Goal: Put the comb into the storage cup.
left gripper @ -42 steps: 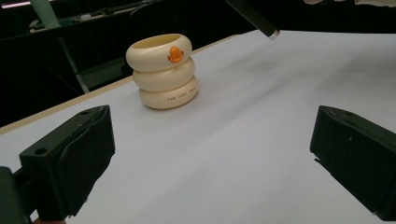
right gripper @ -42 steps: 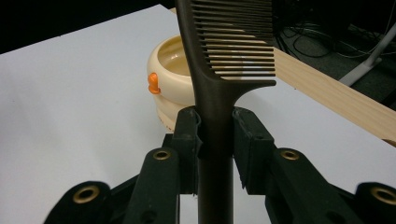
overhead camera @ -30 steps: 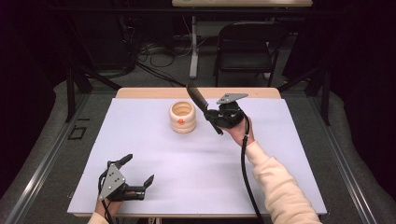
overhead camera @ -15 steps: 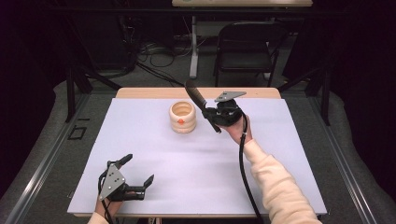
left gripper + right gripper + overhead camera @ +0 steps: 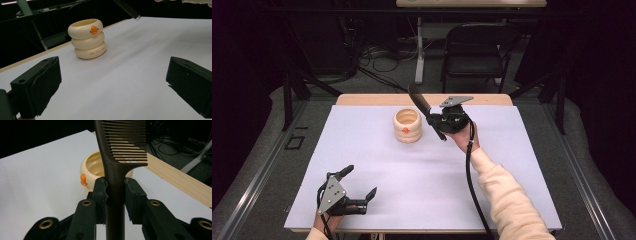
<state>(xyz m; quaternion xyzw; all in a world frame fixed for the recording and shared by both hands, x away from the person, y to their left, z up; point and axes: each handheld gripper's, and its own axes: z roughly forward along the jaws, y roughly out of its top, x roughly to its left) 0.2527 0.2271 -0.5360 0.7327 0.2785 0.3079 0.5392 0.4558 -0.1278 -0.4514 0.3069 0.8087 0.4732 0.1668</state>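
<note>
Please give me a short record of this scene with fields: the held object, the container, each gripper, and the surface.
held object: dark comb, gripped at its handle, teeth end raised
container: cream ringed cup with an orange mark, upright, open top, nothing seen inside
right gripper: shut on the comb, held above the table beside the cup
left gripper: open, nothing between its jaws, low at the near left part of the table
surface: white table top with a wooden far edge
comb and cup: apart, not touching

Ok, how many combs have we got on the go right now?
1. The comb is clamped by its handle in the right gripper, raised beside the cream holder at the far middle of the table. More could be hidden inside the holder.
</note>
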